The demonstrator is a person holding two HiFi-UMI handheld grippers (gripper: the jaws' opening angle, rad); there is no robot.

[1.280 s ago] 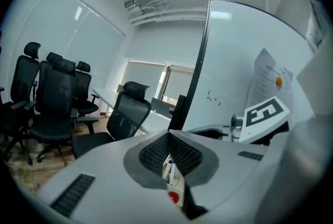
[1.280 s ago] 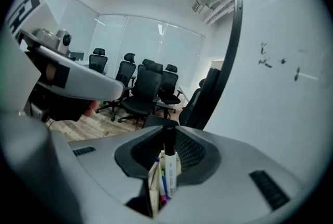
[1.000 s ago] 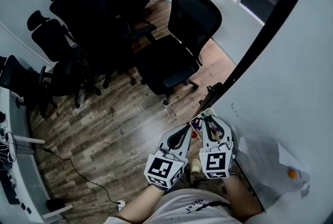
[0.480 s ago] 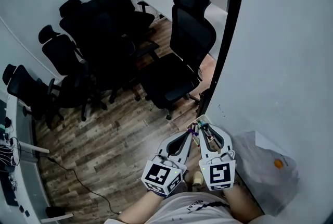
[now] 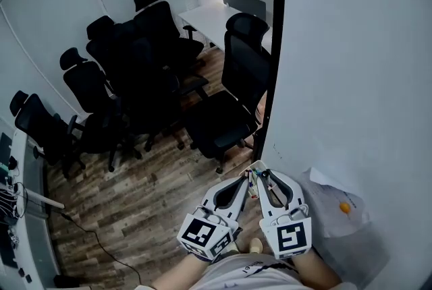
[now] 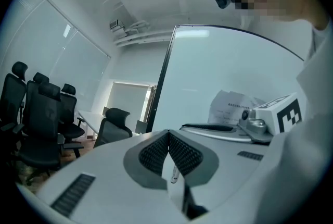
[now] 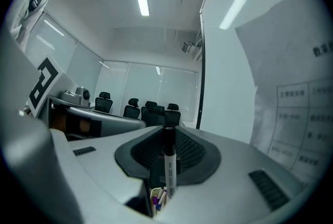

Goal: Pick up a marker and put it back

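**One marker, clamped in the right jaws**

Head view: two grippers, the left gripper (image 5: 244, 181) and the right gripper (image 5: 262, 172), sit side by side near a whiteboard (image 5: 351, 79).

Left gripper view: the jaws meet at their tips.

Right gripper view: the jaws are narrowed onto one upright marker (image 7: 169, 163), which stands above a pot of markers (image 7: 157, 201).

No words can be read. Printed lines are seen on the paper sheet (image 7: 304, 113) on the white board (image 7: 229, 61), but they are too blurred. Small letters on the shirt (image 5: 253, 268) cannot be made out.
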